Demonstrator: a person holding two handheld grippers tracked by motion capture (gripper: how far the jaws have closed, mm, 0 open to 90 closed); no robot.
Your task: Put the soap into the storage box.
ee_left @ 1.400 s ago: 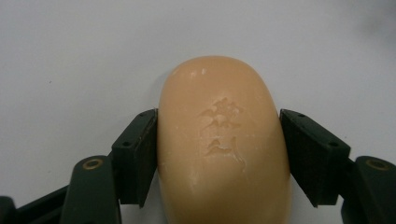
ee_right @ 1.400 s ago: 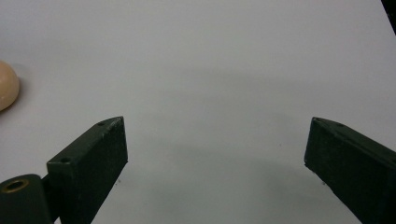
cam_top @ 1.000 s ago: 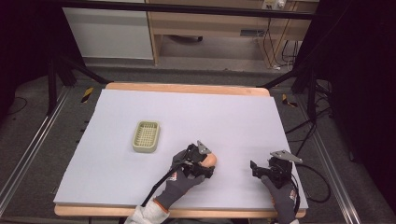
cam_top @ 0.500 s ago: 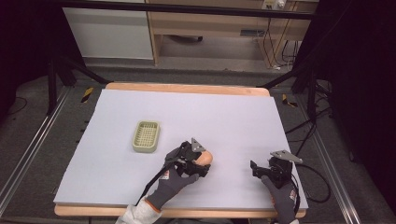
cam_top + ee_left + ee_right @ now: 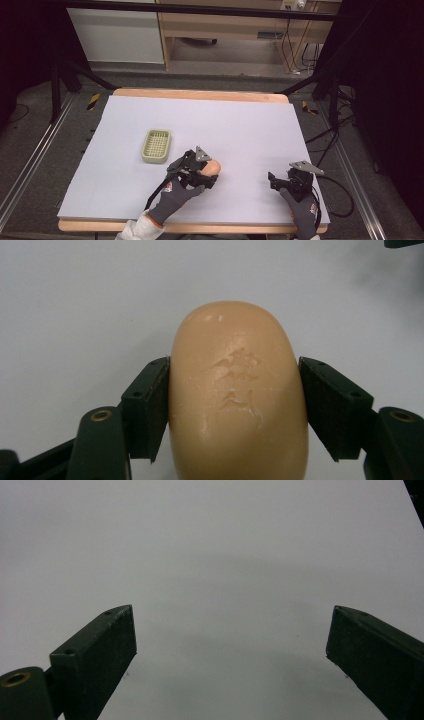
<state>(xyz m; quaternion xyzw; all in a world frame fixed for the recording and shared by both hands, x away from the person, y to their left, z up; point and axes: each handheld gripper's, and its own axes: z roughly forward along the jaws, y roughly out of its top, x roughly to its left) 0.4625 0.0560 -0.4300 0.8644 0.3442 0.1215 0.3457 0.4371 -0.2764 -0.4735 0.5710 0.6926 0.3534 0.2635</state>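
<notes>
Left gripper view has the soap bar square btwn the two black jaws of the left gripper, pads pressed on both long sides, so it's clamped on it. Bar is tan, oval, rounded edges, waxy sheen w/ a stamped mark on top. Looks solid and stiff, prob. light-to-medium weight, but that smooth curved skin could slip out if the squeeze is off-centre; gripping across the narrow waist, as now, seems the best hold. Too hard a pinch might dent it.

From the high view, bar sits near-centre of the table, pale matte sheet over a wood board. Soap dish, pale green plastic w/ grid floor, lies just left and a bit farther back. Right gripper is near-right, jaws wide apart, nothing btwn them.
</notes>
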